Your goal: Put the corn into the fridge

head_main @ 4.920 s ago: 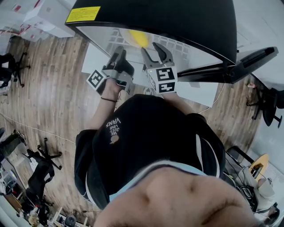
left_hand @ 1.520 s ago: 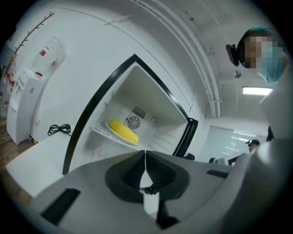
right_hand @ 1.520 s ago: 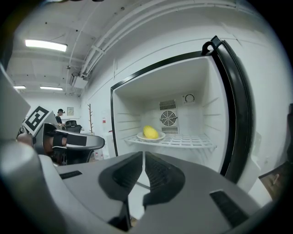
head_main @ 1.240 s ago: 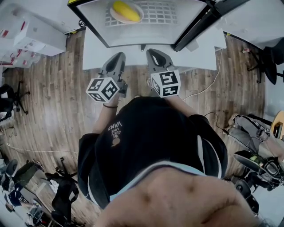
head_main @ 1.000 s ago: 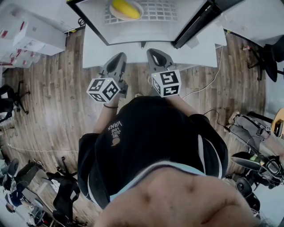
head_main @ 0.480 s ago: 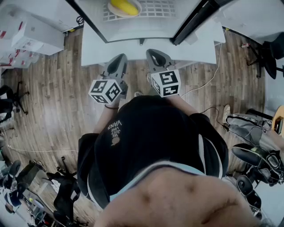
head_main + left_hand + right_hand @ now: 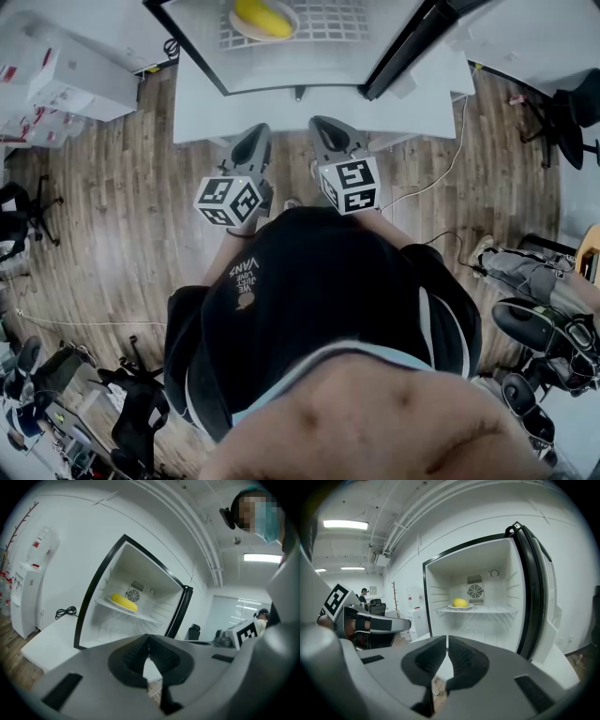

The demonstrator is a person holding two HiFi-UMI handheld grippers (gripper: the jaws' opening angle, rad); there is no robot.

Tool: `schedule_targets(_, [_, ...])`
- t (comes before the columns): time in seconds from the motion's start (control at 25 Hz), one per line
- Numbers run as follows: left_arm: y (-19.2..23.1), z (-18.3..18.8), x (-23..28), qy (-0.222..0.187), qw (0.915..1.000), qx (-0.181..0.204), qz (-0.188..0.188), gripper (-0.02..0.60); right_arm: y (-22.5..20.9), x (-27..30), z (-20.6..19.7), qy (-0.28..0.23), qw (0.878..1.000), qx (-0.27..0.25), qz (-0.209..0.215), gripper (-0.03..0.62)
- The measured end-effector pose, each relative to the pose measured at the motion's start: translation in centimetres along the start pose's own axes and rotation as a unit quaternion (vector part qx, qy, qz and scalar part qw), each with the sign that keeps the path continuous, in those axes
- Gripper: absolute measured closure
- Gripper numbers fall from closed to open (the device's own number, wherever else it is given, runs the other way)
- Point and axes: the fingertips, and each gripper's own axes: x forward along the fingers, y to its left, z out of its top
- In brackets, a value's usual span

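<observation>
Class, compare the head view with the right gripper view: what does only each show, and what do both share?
Only the head view: the person's black shirt and the marker cube on the right gripper. Only the right gripper view: the ceiling light, the fan in the back wall of the fridge, and that gripper's jaws together, empty. Both: the open fridge with the corn on a plate.

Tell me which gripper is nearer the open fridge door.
The right gripper: the fridge door stands open on its side; the left gripper is farther over, away from it.
</observation>
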Motion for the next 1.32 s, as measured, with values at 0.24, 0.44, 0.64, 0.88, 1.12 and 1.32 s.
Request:
schedule_targets(0.24, [-0.1,-0.5,-0.2,0.004,1.0,0.007,0.003,0.563,-0.1,-0.2,-0.7,0.006,1.0,0.002,-0.003,0.577])
schedule_targets(0.44, [-0.1,-0.5,-0.1,0.002,1.0,0.006,0.004,0.563,-0.3,-0.2,-1.0,0.013,1.0,0.0,-0.008,0.582])
schedule_targets(0.64, [-0.1,-0.6,0.0,0.004,1.0,0.006,0.004,0.563,-0.4,-0.2,-0.9,0.012,1.0,0.0,-0.01,0.582])
schedule_targets(0.88, [-0.3,-0.6,0.1,0.003,1.0,0.007,0.003,0.563,-0.6,-0.3,-1.0,0.014,1.0,0.001,-0.011,0.582])
schedule_targets(1.12, [-0.5,-0.7,0.0,0.003,1.0,0.005,0.003,0.563,-0.6,-0.4,-1.1,0.015,1.0,0.001,-0.009,0.582])
schedule_targets(1.32, [-0.5,-0.6,0.0,0.002,1.0,0.002,0.003,0.563,-0.6,-0.4,-1.1,0.014,1.0,0.002,-0.01,0.582])
